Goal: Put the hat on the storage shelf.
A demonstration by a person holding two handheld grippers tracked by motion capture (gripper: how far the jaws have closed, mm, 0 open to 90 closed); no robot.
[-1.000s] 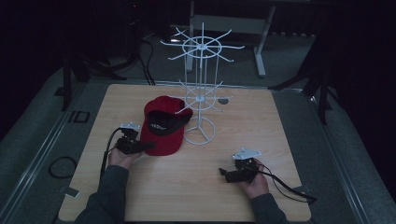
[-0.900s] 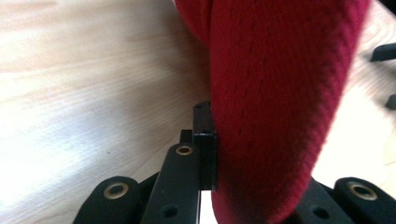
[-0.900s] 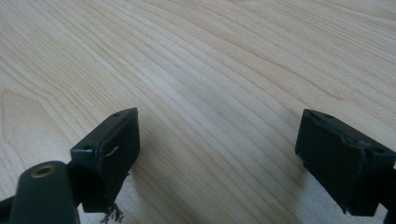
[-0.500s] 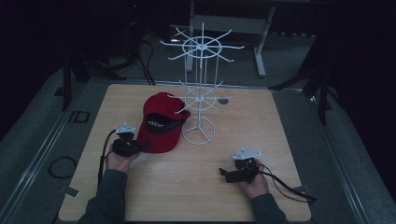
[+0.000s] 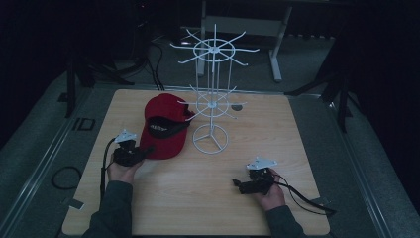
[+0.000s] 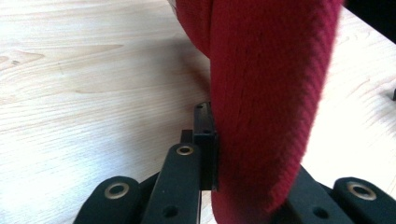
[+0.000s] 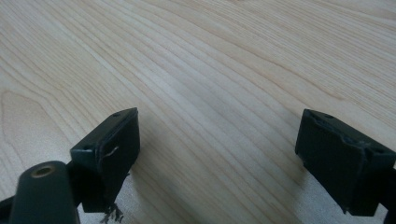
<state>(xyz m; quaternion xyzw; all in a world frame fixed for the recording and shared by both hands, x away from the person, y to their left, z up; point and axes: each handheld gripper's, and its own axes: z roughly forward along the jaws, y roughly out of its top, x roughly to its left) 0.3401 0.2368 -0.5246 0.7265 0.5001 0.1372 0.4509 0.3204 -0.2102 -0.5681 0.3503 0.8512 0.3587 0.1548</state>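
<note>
**Red cap pinched at its edge, beside a wire stand**

The red ribbed-fabric baseball cap (image 5: 164,126) lies on the pale wood-grain tabletop (image 5: 297,129), toward 10 o'clock from the table's centre, its crown rounded and a dark panel with pale lettering showing on it. In the left gripper view the cap's coarse woven edge (image 6: 266,107) stands as a thick red band between the black jaws, which press in on it from both sides. The left gripper (image 5: 132,152), held in the person's left hand (image 5: 123,169), sits at the cap's 7 o'clock edge. Just beside the cap, at its 3 o'clock, rises the white wire display stand (image 5: 213,99), with a ringed base and two tiers of thin radiating hooks. The right gripper (image 5: 241,186) rests at 5 o'clock on the table, well apart, jaws spread wide over bare wood.
</note>
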